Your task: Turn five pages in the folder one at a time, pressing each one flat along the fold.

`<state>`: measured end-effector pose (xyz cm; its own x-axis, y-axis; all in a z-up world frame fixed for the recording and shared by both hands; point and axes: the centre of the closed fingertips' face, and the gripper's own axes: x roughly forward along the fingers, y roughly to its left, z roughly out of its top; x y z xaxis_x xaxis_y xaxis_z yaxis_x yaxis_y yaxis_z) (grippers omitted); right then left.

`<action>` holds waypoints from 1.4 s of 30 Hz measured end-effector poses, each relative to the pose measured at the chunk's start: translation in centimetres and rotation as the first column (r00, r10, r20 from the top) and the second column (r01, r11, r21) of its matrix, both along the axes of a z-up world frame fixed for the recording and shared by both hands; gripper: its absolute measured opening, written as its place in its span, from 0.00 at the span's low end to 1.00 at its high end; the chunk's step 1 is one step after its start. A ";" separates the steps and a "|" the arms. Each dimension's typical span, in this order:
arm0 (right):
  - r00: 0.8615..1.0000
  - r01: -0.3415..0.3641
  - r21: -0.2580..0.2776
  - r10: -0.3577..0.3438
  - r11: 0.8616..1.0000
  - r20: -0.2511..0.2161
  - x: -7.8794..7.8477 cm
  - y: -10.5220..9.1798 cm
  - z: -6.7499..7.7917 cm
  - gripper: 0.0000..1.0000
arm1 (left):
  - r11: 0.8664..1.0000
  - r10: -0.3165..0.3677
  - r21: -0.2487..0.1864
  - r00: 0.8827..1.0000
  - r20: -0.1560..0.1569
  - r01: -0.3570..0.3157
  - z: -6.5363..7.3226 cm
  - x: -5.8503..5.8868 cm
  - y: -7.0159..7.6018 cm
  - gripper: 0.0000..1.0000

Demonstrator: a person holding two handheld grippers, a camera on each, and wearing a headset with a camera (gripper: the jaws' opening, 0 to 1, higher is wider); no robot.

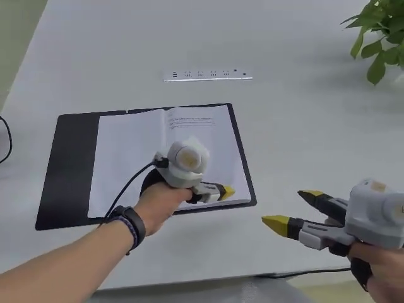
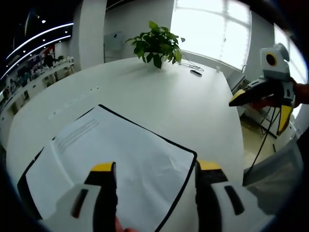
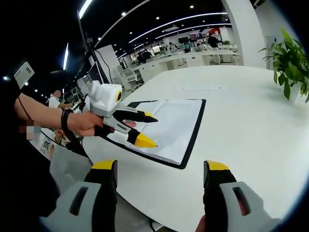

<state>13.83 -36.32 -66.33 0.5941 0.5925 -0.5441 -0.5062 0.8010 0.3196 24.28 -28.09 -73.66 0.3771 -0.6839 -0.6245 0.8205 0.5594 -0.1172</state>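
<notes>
The black folder lies open on the white table, its white pages flat, with print at the top of the right page. My left gripper hovers low over the right page's near corner, open, with the folder's corner seen between its jaws. My right gripper is off the folder to the right, above bare table, open and holding nothing. The right gripper view has the left gripper over the page. The left gripper view has the right gripper at the upper right.
A recessed socket strip runs behind the folder. A potted plant stands at the far right corner. A dark cable loops at the left edge. The table's near edge is close below my hands.
</notes>
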 end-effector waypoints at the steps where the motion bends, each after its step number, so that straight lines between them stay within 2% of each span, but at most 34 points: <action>1: 1.000 0.002 0.003 -0.002 1.000 0.001 0.1 -0.1 0.0 0.72 | 1.000 0.008 0.010 1.000 0.003 -0.008 -0.3 0.2 -0.1 0.65; 4: 1.000 -0.002 0.003 0.002 1.000 -0.002 0.1 -0.1 -0.1 0.72 | 0.999 0.018 0.029 1.000 0.020 -0.018 -0.9 0.6 -0.5 0.65; 7: 1.000 -0.008 -0.002 0.008 1.000 -0.009 0.1 -0.1 -0.3 0.72 | 0.999 0.025 0.035 1.000 0.019 -0.026 -1.3 0.8 -1.0 0.65; 19: 1.000 -0.022 -0.004 0.022 1.000 -0.019 0.2 0.2 -0.5 0.72 | 0.996 0.021 0.088 1.000 0.014 -0.022 -3.7 0.4 -2.0 0.66; 27: 0.999 -0.022 -0.009 0.022 1.000 -0.024 0.1 0.1 -0.4 0.72 | 0.995 0.023 0.100 1.000 0.014 -0.024 -4.3 0.3 -2.2 0.66; 33: 0.999 -0.025 -0.013 0.024 1.000 -0.026 0.0 0.1 -0.5 0.72 | 0.994 0.017 0.106 0.999 0.047 -0.022 -4.5 0.2 -2.1 0.65; 38: 1.000 -0.022 -0.009 0.022 1.000 -0.023 0.1 0.2 -0.5 0.72 | 0.996 0.010 0.089 0.997 0.080 -0.017 -4.5 0.2 -1.9 0.64; 42: 0.999 -0.024 -0.007 0.023 1.000 -0.025 0.0 0.3 -0.6 0.72 | 0.996 -0.001 0.083 0.996 0.091 -0.006 -4.4 0.1 -2.1 0.62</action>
